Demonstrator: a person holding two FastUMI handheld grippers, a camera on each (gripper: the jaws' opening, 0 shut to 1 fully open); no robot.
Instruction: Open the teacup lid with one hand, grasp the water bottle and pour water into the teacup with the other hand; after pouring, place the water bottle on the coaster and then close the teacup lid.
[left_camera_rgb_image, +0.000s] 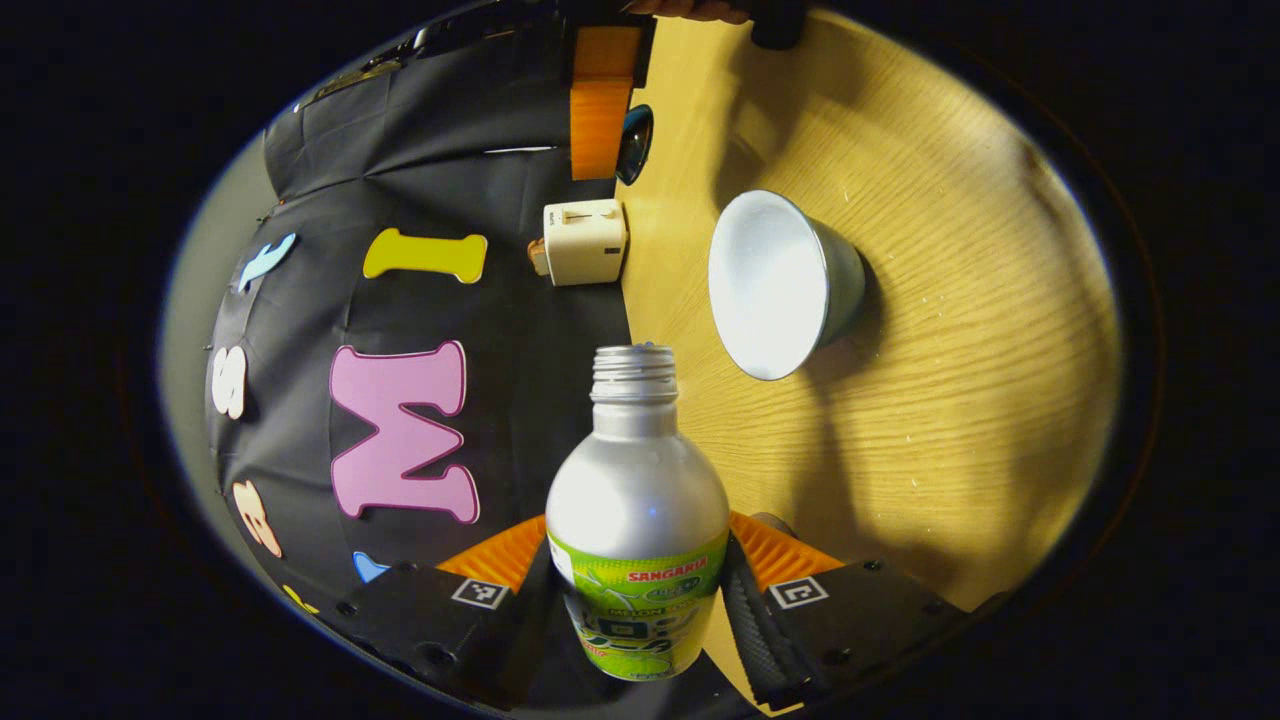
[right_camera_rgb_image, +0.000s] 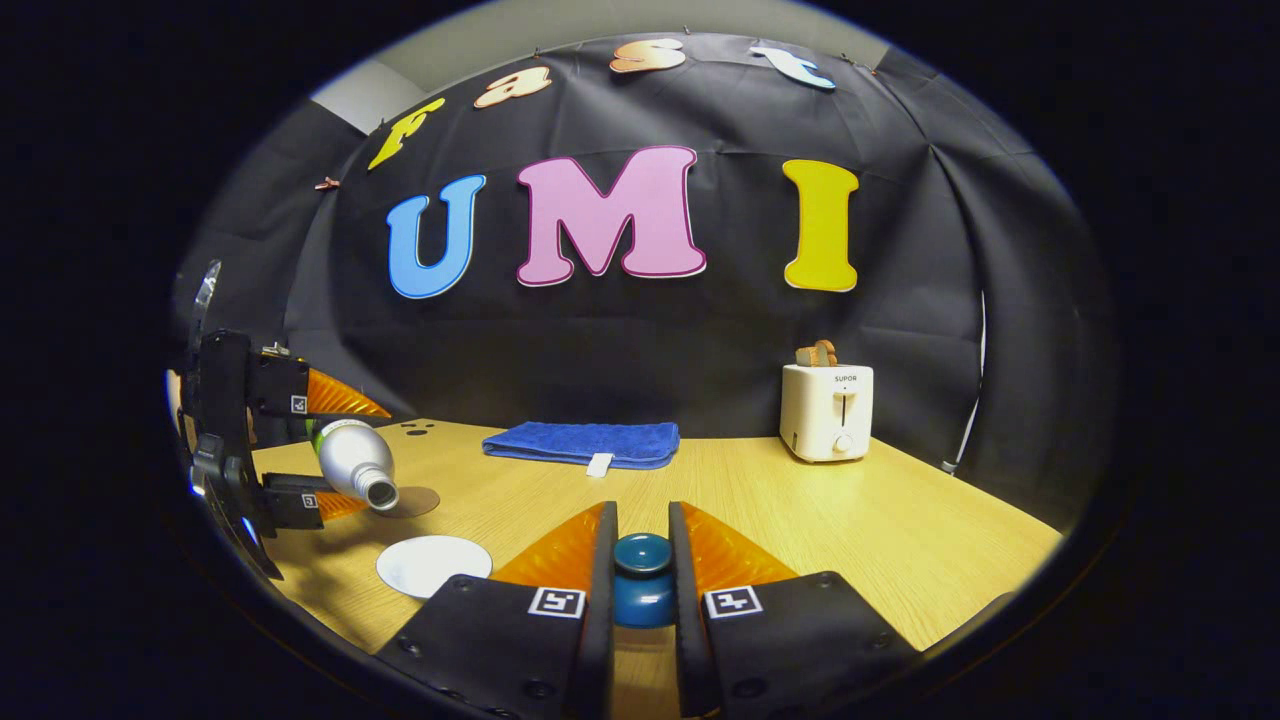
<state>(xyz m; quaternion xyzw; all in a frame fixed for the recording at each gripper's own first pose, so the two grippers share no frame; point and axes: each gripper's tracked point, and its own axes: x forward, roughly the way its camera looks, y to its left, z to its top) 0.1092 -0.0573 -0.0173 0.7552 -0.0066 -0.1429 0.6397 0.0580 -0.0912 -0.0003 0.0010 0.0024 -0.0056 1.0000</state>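
My left gripper (left_camera_rgb_image: 640, 548) is shut on a silver water bottle (left_camera_rgb_image: 637, 480) with a green label and no cap. In the right gripper view the bottle (right_camera_rgb_image: 352, 458) lies tipped on its side in that gripper (right_camera_rgb_image: 345, 455), mouth toward the open teacup (right_camera_rgb_image: 433, 563). The teacup (left_camera_rgb_image: 780, 285) is grey-blue outside and white inside, and stands a short way from the bottle's mouth. No water stream shows. My right gripper (right_camera_rgb_image: 642, 535) is shut on the knob of the blue teacup lid (right_camera_rgb_image: 642, 572), held off the cup. A brown coaster (right_camera_rgb_image: 418, 500) lies on the table behind the cup.
A white toaster (right_camera_rgb_image: 826, 410) with bread in it stands at the back right of the wooden table (right_camera_rgb_image: 900, 530). A folded blue towel (right_camera_rgb_image: 580, 443) lies at the back middle. The right gripper (left_camera_rgb_image: 600, 100) with the lid (left_camera_rgb_image: 635, 145) hangs beyond the toaster (left_camera_rgb_image: 585, 240).
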